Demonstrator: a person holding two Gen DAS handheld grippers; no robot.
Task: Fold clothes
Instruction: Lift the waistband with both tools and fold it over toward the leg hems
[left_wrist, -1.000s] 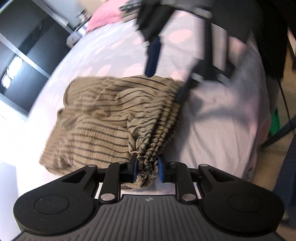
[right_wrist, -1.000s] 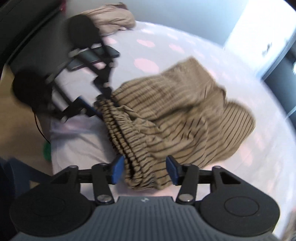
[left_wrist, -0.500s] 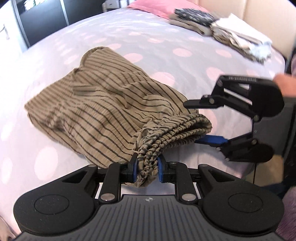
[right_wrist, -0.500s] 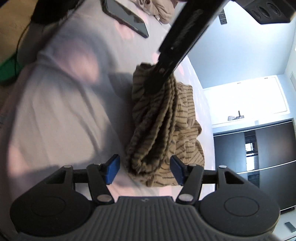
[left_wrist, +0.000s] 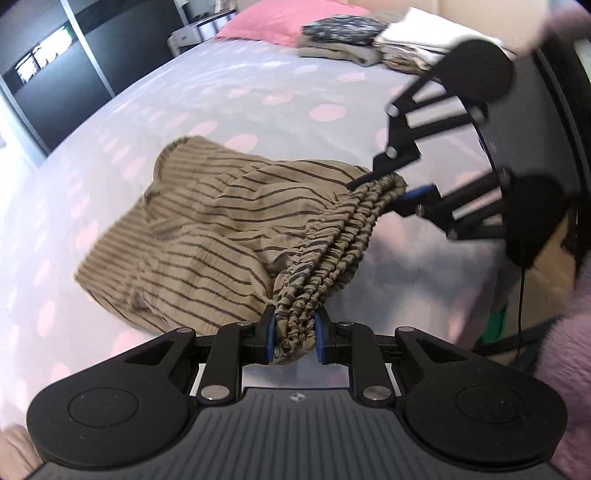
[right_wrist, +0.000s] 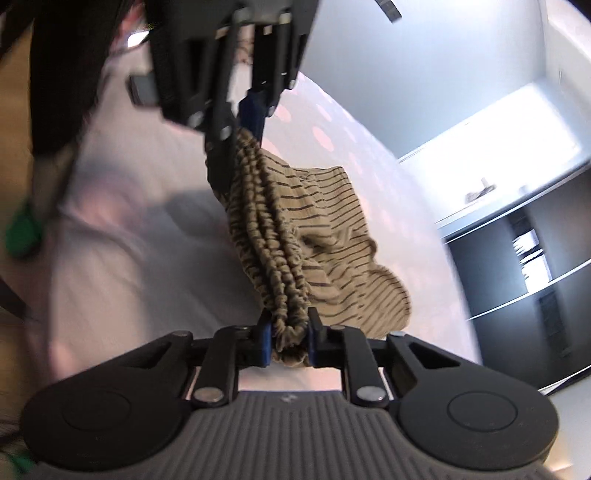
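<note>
Now the right gripper (right_wrist: 287, 338) has clamped the stretchy waistband too, like the left gripper (left_wrist: 294, 341), so both pinch the soft, light, floppy shorts (left_wrist: 207, 236) at its ends.

Garment (left_wrist: 207, 229): tan, thin dark brown stripes; gathered waistband (left_wrist: 332, 240) same tan with dark flecks.
Bedspread (left_wrist: 258, 92): pale lilac-white, soft pink dots.
Pillow (left_wrist: 273, 18): plain pink.
Stack of clothes (left_wrist: 351, 37): top piece dark with small pale print, beige beneath, white and cream pieces alongside.
Left gripper (left_wrist: 294, 338): black body, grey ribbed base, blue pads (left_wrist: 270, 339).
Right gripper (right_wrist: 289, 341): black body, grey ribbed base, blue pads (right_wrist: 264, 345).
Shelving (right_wrist: 517, 266): dark, near black, with pale shelf edges.
Wall (right_wrist: 388, 66): pale blue-grey.
Green item (right_wrist: 20, 230) at the bed's edge: bright green, blurred.
</note>
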